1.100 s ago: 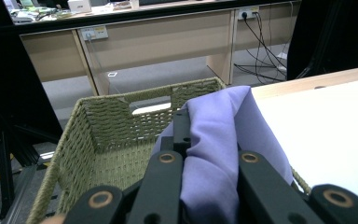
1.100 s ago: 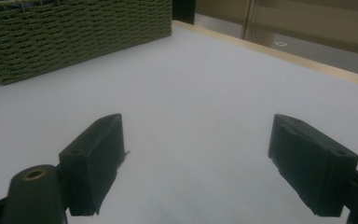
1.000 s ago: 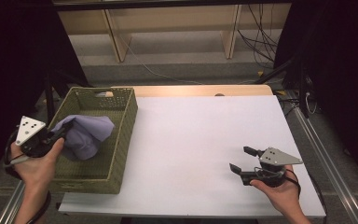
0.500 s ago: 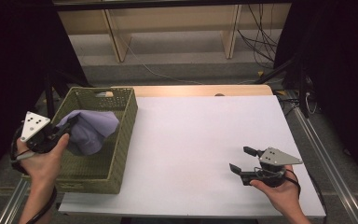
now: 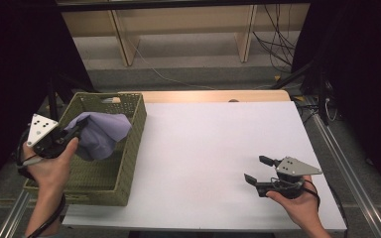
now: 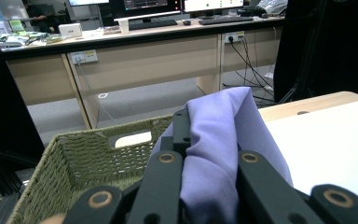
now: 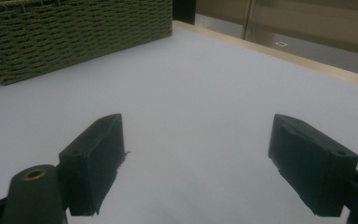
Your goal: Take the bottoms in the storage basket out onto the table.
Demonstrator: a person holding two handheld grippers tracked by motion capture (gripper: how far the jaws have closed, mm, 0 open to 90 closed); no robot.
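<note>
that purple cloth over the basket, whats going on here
A person is working at a white table with a hand-held tool in each hand. The left tool is shut on a purple cloth and holds it bunched up above the green woven basket at the table's left side. The right tool rests low over the bare tabletop on the right, jaws open with nothing between them.

A soft, matt lavender cloth [image 6: 223, 140] is seen bunched in smooth folds. The olive-green woven basket [image 5: 129, 148] is rendered in rough, ribbed cord. The white table top [image 5: 218, 148] is finished smooth and matt, edged with pale, lightly glossy wood.
</note>
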